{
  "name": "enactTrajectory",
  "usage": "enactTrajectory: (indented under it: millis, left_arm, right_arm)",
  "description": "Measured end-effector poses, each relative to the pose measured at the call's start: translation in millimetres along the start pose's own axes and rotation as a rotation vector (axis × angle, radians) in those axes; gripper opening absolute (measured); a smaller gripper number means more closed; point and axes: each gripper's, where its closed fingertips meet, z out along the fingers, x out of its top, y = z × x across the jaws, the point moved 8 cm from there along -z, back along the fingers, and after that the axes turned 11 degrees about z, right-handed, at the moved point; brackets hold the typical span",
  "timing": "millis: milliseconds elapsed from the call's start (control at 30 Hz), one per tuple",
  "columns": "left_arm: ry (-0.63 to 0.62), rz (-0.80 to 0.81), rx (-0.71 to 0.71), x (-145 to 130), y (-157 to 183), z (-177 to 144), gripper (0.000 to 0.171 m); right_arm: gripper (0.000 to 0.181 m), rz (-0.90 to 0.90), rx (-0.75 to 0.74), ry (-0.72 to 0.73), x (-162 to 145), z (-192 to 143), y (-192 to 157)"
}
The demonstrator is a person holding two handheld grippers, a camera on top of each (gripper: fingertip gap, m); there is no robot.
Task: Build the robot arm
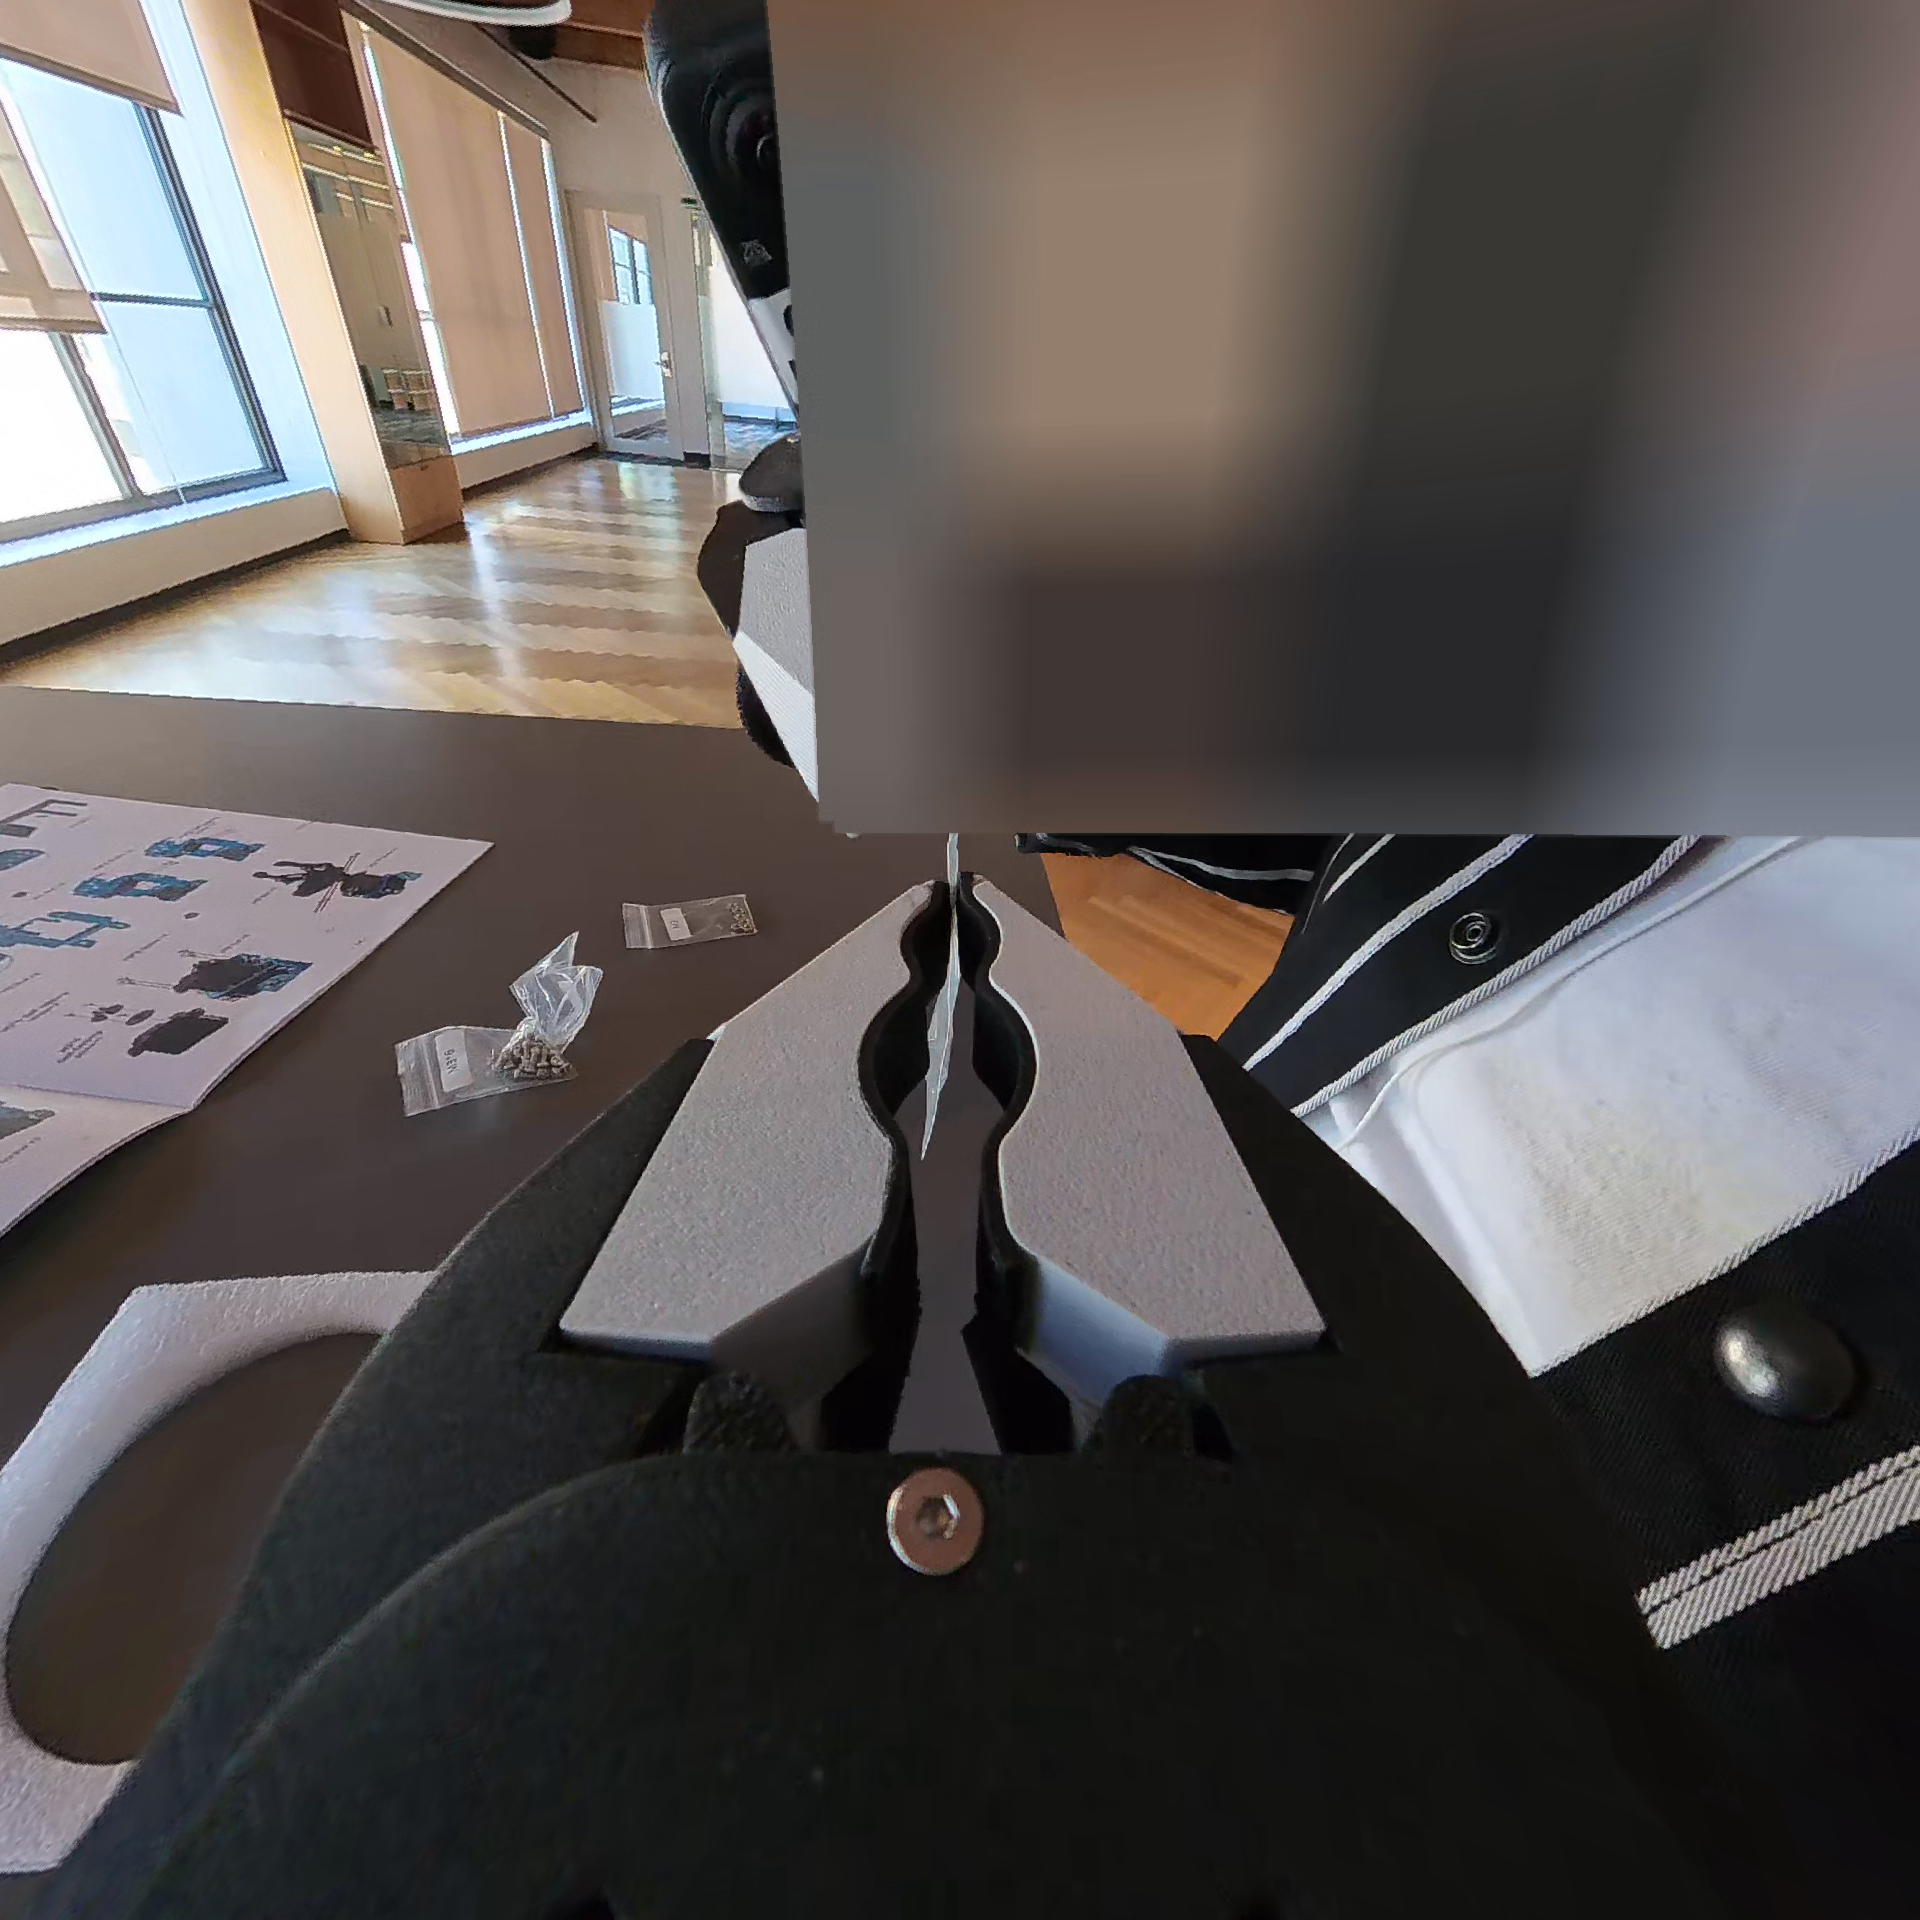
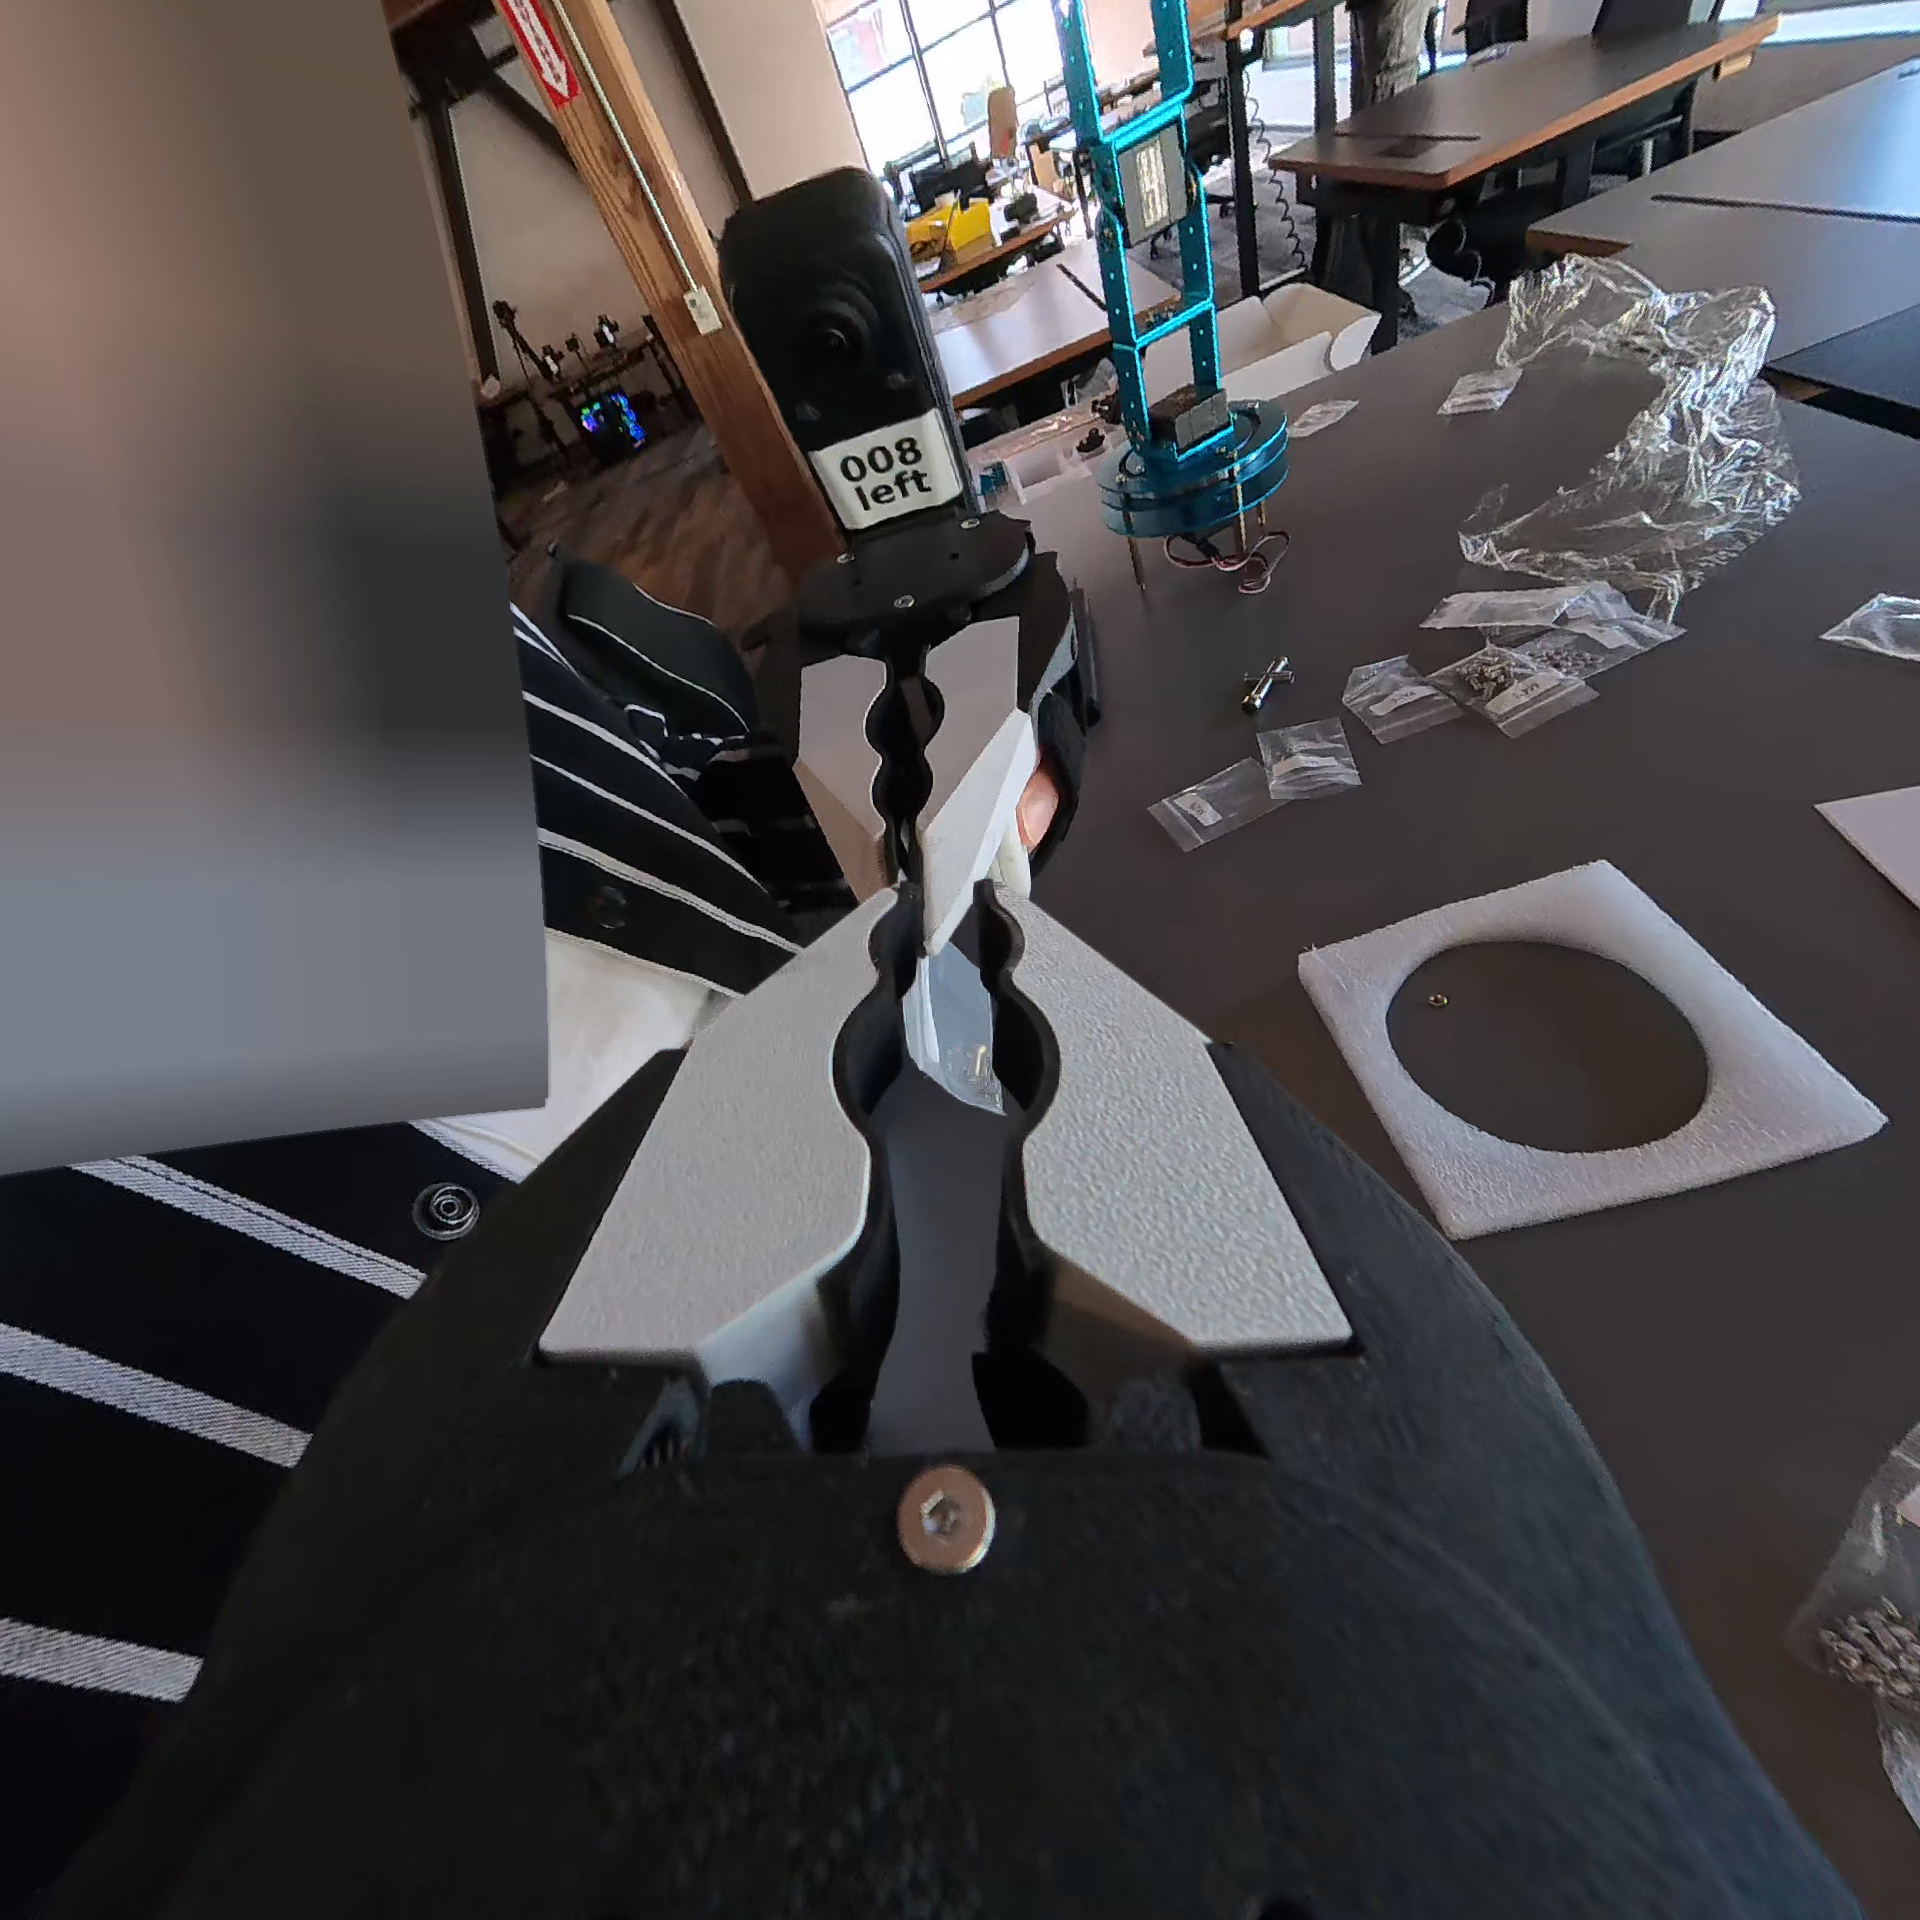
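Fingers on both grippers are pinched nearly together on the same small clear plastic bag (image 1: 943,1023), held up in the air over the near edge of the dark surface (image 1: 582,831), right in front of the person's striped jacket (image 1: 1558,1091).

Left gripper (image 1: 953,894) has the bag seen edge-on, a thin sliver running up between its tips. From the right gripper (image 2: 951,909) you get a better look: the bag (image 2: 951,1023) sits in the wavy gap between the fingers, with what looks like a few tiny metal bits inside. The left gripper (image 2: 914,862) comes in from the far side here, tips meeting the right one's tips almost nose to nose, a gloved hand (image 2: 1049,769) behind it.

Stuff lying around on the surface:
- white foam sheet (image 2: 1558,1049) with a round cutout, just right of the right gripper
- several small zip bags of hardware (image 2: 1455,691) farther back, plus a small metal cross wrench (image 2: 1270,683)
- crumpled clear plastic wrap (image 2: 1642,416) beyond those
- blue metal robot-arm kit (image 2: 1184,416) standing on its round base
- printed instruction sheet (image 1: 156,956) and two more little bags, one full of screws (image 1: 488,1060), off to the left gripper's left
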Motion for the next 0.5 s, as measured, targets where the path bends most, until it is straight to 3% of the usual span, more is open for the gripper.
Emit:
enactTrajectory:
  millis: [500]
  left_arm:
    - [-0.006, -0.006, -0.005, -1.5, 0.8, 0.8, 0.000]
  right_arm:
    - [0.011, -0.018, -0.008, -0.013, -2.1, 1.7, -1.0]
